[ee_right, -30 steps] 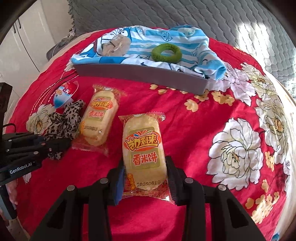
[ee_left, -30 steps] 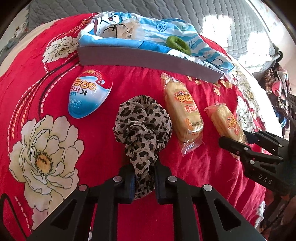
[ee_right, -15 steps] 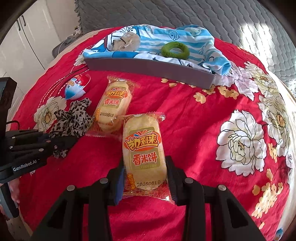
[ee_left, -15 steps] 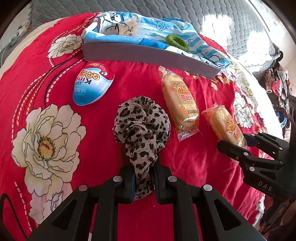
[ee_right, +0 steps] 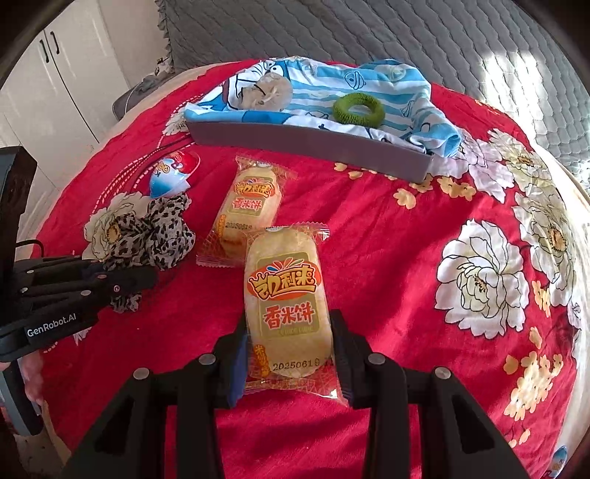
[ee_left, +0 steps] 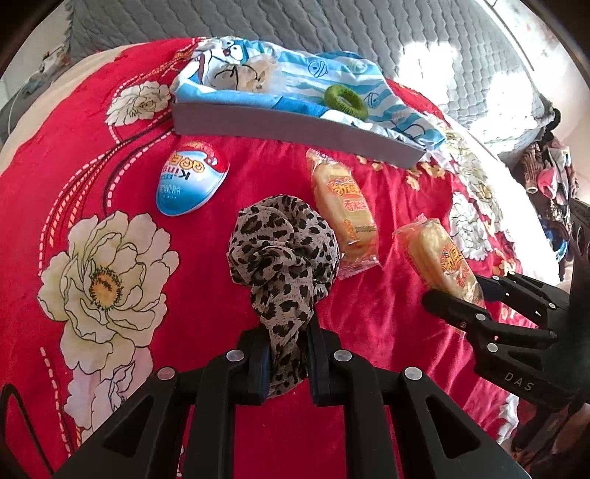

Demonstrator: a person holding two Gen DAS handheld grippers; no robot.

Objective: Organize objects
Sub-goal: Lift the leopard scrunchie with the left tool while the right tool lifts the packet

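Left gripper [ee_left: 287, 355]: fingers pinch the tail of the leopard scrunchie [ee_left: 284, 254]; grip unchanged from a second ago.
Right gripper [ee_right: 289, 355]: fingers clamp the rice cracker packet [ee_right: 285, 294] by its sides, same width as before.
Change: tray [ee_left: 295, 130] now sits farther beyond both fingertips; second packet [ee_left: 344, 206] lies past the scrunchie.
Meaning: both items look lifted off the bed [ee_right: 387, 239], probably headed for the tray.

Bed, red floral blanket [ee_right: 424, 235]; grey quilted cover [ee_right: 368, 33] behind (sunlit patches at right); white cupboard doors [ee_right: 55, 73] beyond the bed's left edge.
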